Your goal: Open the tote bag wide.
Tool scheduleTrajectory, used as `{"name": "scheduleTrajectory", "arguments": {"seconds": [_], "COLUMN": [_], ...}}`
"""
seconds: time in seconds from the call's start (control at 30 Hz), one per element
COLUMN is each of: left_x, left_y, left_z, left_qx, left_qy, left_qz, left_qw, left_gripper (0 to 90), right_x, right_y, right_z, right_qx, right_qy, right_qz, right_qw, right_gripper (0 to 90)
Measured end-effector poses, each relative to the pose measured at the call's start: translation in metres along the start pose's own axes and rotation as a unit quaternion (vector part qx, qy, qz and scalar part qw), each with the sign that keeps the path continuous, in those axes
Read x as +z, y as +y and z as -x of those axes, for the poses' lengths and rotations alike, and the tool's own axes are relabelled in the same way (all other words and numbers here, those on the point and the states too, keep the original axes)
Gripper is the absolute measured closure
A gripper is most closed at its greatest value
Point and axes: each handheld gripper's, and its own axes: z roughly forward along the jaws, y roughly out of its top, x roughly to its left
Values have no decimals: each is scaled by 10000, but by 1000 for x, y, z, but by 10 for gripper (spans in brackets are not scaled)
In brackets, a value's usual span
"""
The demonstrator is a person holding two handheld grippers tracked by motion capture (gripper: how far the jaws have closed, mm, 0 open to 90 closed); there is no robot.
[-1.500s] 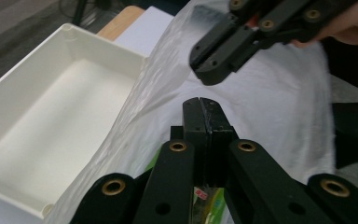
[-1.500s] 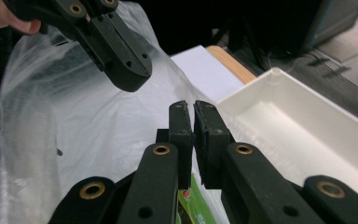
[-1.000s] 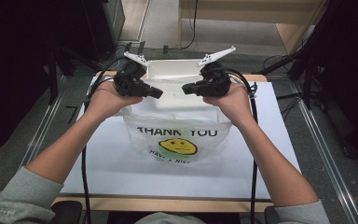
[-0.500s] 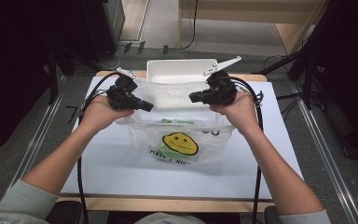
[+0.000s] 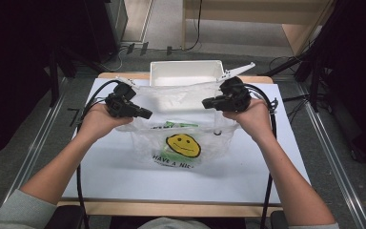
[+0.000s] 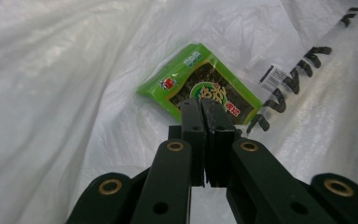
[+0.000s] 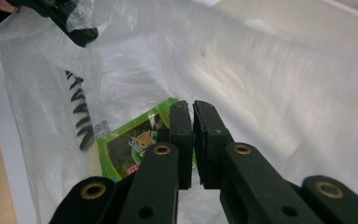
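High view: a person's two forearms come up from the bottom edge, each hand holding a black gripper over a table covered with a white sheet [image 5: 124, 186]. The left gripper [image 5: 145, 115] and the right gripper [image 5: 206, 102] point toward each other and hold the two upper edges of a thin clear plastic bag [image 5: 186, 102] apart, so the bag's mouth stands wide between them while its lower part rests on the sheet. The bag's near face carries a yellow smiley [image 5: 183, 145] with black lettering above and below it. Inside lies a green packet [image 6: 200, 86] with a dark picture on its front, near the bottom of the bag, seen through the plastic in both gripper views. In the left gripper view the jaws are pressed together, and whether film lies between the pads cannot be made out there; from above they sit on the bag's left edge. In the right gripper view the jaws stand almost together with a narrow slit between them, and the left gripper [image 7: 81, 35] shows far off, pinching the bag's rim. A white bin [image 5: 186, 72] stands at the table's far edge, just behind the bag.
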Motion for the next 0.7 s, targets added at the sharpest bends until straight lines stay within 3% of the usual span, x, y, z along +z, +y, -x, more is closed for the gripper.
{"name": "scheduleTrajectory", "arguments": {"seconds": [0.1,0.33,0.7], "left_x": [2,9,26], "left_y": [-5,-13,-21], "left_z": [-3,-5,-10], "left_qx": [-125,-193,-369], "left_qy": [-66,-185,-184], "left_qz": [42,163,200], "left_qw": [9999,9995,9989], "left_gripper": [895,887,886], "right_x": [9,22,43], "right_y": [-9,-24,-40], "right_z": [1,4,7], "right_qx": [68,187,317], "right_qy": [55,95,141], "right_qz": [-108,-195,-351], "right_qw": [9999,9996,9988], "right_gripper": [878,876,877]}}
